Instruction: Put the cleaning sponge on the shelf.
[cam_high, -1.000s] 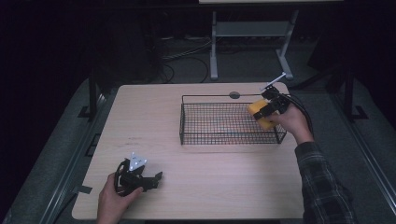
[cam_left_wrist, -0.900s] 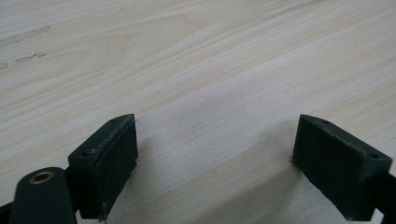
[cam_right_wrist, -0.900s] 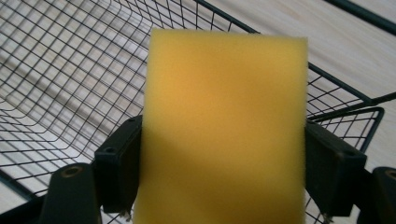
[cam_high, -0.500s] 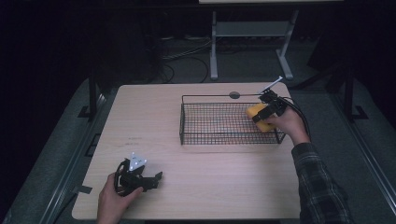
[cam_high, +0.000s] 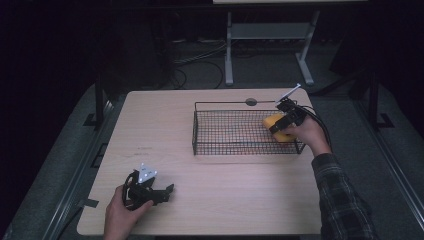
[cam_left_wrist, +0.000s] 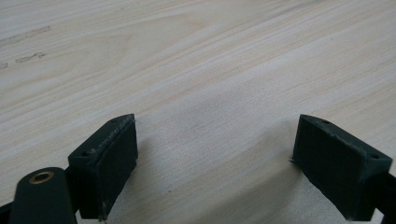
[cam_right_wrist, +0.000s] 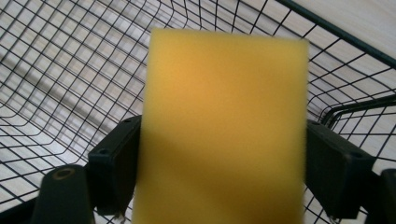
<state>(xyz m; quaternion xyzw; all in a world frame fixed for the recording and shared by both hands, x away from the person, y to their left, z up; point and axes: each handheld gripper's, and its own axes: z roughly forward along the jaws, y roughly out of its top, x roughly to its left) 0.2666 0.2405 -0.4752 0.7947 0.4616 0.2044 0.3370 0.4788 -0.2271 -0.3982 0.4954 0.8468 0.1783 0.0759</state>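
Note:
A yellow sponge (cam_high: 270, 121) hangs over the right end of a black wire basket (cam_high: 225, 135) on the wooden table (cam_high: 160, 130). My right gripper (cam_high: 278, 127) is shut on it. In the right gripper view the sponge (cam_right_wrist: 224, 126) spans the gap from pad to pad in my right gripper (cam_right_wrist: 223, 172), with the basket's mesh (cam_right_wrist: 70, 70) below and behind. Those jaws have just been opening a little, the sponge between them. Near the table's front left, my left gripper (cam_high: 169, 190) lies low and open. In the left gripper view only bare wood shows between the jaws of my left gripper (cam_left_wrist: 215, 158).
A small dark disc (cam_high: 251, 101) lies on the table just behind the basket. A metal stand (cam_high: 230, 55) and cables are on the floor beyond the far edge. Bare wood stretches between the basket and the left gripper.
The right gripper with the sponge has sunk slightly toward the basket's right end. The left gripper has stayed put.

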